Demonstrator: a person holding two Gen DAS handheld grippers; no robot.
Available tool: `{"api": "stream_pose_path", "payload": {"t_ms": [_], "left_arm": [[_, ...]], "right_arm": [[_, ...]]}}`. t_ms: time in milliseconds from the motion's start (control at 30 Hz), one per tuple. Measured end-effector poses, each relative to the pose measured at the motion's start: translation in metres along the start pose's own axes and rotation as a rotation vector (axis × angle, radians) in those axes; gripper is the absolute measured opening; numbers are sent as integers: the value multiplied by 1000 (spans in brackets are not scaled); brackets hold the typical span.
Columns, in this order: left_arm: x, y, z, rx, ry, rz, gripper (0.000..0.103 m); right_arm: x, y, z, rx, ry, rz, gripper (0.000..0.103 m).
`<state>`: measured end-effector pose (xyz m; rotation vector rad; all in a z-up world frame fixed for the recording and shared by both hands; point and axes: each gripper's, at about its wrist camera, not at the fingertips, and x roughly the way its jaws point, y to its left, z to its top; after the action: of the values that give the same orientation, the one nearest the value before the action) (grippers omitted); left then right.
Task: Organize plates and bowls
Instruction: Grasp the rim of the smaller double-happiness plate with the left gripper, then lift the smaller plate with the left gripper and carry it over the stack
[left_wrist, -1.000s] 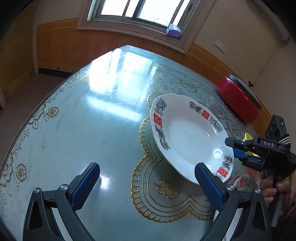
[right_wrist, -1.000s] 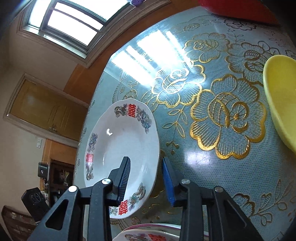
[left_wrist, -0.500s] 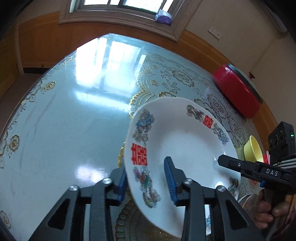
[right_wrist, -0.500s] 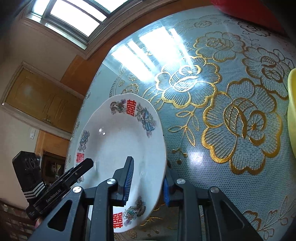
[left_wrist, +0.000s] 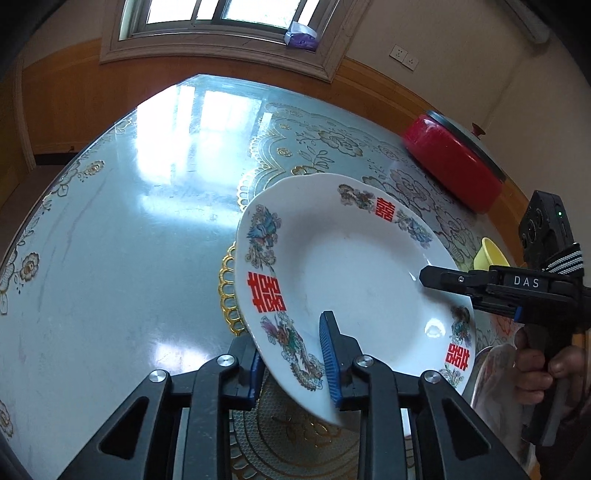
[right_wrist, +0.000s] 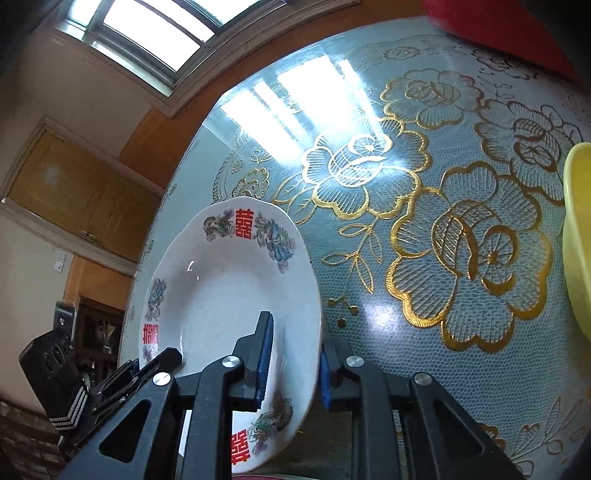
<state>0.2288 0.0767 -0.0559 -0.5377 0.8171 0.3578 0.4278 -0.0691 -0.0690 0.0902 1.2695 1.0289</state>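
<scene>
White plate (left_wrist: 354, 273) with red characters and floral rim is being held tilted above the table (left_wrist: 110, 240), lifted off the glass top, over the gold-lace mat near the table's near edge. Left gripper (left_wrist: 291, 354) is pinching the plate's near rim, one blue pad on the inner face, the other under the rim; jaws are closing narrow on it. Right gripper (right_wrist: 293, 358) is clamping the opposite rim, narrow too, pads on both faces of the plate (right_wrist: 229, 306). In the left wrist view the right gripper's finger is lying across the plate's right side, with a hand (left_wrist: 543, 369) on its handle. Yellow bowl (right_wrist: 578, 236) is sitting toward the table's right edge, well apart from the plate. Red pot (left_wrist: 454, 162) with lid is standing at the far right edge. Another patterned dish (left_wrist: 491, 369) is partly showing below the plate's right rim, blurred.
</scene>
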Motion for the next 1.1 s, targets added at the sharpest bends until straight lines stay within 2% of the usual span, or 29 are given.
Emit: {"api": "stream_pose_path", "payload": {"t_ms": [167,300,400,500,567,667,800,933,1100], "left_arm": [[-1,3,10,-5,-21,20,35],[9,2,13,-5,-4,27,32],[-1,-6,6,35,-46,11,29],[-10,-10,3,43,-63,-29,31],[-9,-6,3,16,-52,-48,30],[-9,-8,-1,27,-51,-32,30],[-21,-12,-6,31,-76,-34,30],[-37,-19,-9,44,-110,-39,30],[-57,-31,-16,62,-137,-50,31]], "right_arm": [[-1,-2,0,-19,-4,12,22],[-2,-4,-1,-32,-7,18,22],[-4,7,-4,-87,-21,-36,22],[-7,13,-6,-103,-23,12,19],[-7,20,-8,-137,-24,7,19],[-1,25,-12,-149,-5,7,18],[-8,31,-19,-166,-38,41,18],[-21,45,-28,-232,-90,20,18],[-45,48,-42,-241,-132,44,19]]}}
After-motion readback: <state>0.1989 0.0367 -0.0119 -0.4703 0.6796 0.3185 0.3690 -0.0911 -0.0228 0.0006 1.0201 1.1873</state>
